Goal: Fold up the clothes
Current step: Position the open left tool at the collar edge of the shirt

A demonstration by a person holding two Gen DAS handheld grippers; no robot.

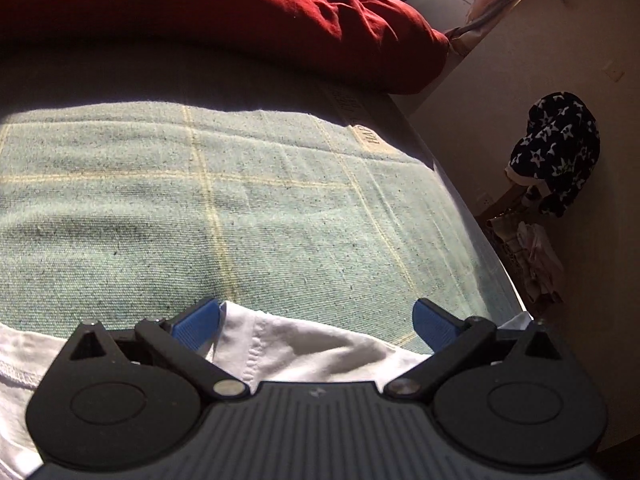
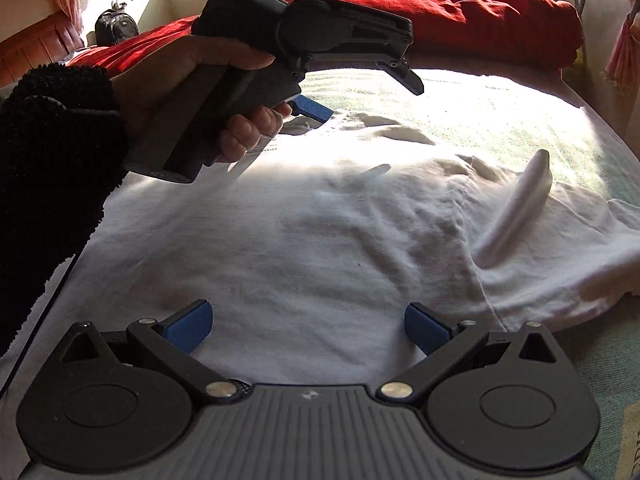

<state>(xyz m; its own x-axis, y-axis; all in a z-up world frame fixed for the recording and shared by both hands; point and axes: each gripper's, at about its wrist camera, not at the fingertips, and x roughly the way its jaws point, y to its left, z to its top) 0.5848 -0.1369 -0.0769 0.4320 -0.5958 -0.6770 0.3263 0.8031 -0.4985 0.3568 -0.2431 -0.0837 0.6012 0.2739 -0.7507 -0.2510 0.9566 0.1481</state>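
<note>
White cotton, a T-shirt, lies spread flat directly under the right gripper, whose blue fingers stand wide apart above the cloth, holding nothing. Its long axis runs across the bed toward the right edge, where a fold rises. At the shirt's far edge the left gripper, held in a hand, is likewise spread with only a hem between its fingers. Beneath is a green checked bedspread; a red blanket is heaped at the far edge, a star-patterned garment by the wall.
</note>
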